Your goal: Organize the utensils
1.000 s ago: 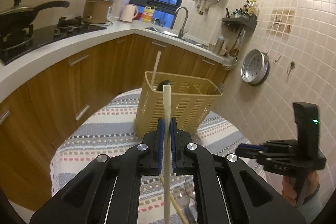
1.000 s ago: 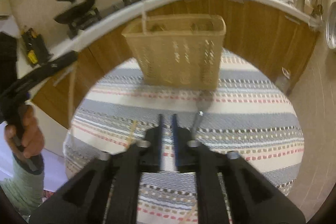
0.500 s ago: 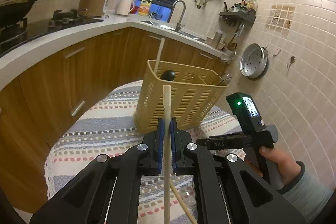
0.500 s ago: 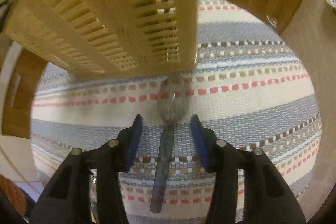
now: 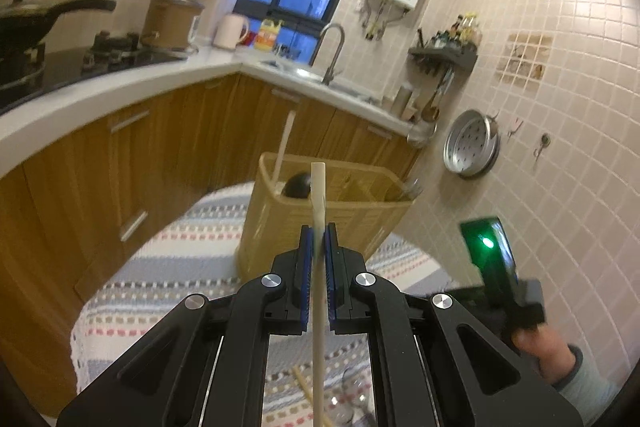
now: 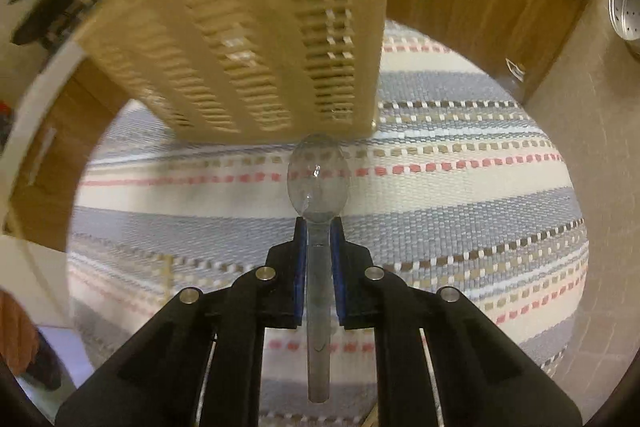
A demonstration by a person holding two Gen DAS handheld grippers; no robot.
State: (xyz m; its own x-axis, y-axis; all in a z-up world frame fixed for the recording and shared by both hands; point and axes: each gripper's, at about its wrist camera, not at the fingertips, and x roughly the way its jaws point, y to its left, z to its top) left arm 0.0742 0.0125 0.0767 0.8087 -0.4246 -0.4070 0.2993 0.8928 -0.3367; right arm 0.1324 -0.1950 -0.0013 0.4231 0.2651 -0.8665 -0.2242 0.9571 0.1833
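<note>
Left wrist view: the left hand-held gripper [image 5: 319, 245] is clamped on a pale chopstick [image 5: 318, 211], its long axis running straight along the fingers and up past the tips. The slotted utensil basket [image 5: 320, 223] stands directly ahead on the striped cloth [image 5: 168, 259], its open rim just behind the chopstick's tip; another stick and a dark utensil already stand inside. Next move likely needs a lift over the rim, then a tip-down drop.

Right wrist view: the right hand-held gripper [image 6: 319, 227] has just been closing, and its pads now press the neck of a clear plastic spoon [image 6: 319, 179]. The handle runs back between the fingers; the bowl points at the basket's foot, almost touching it.
</note>
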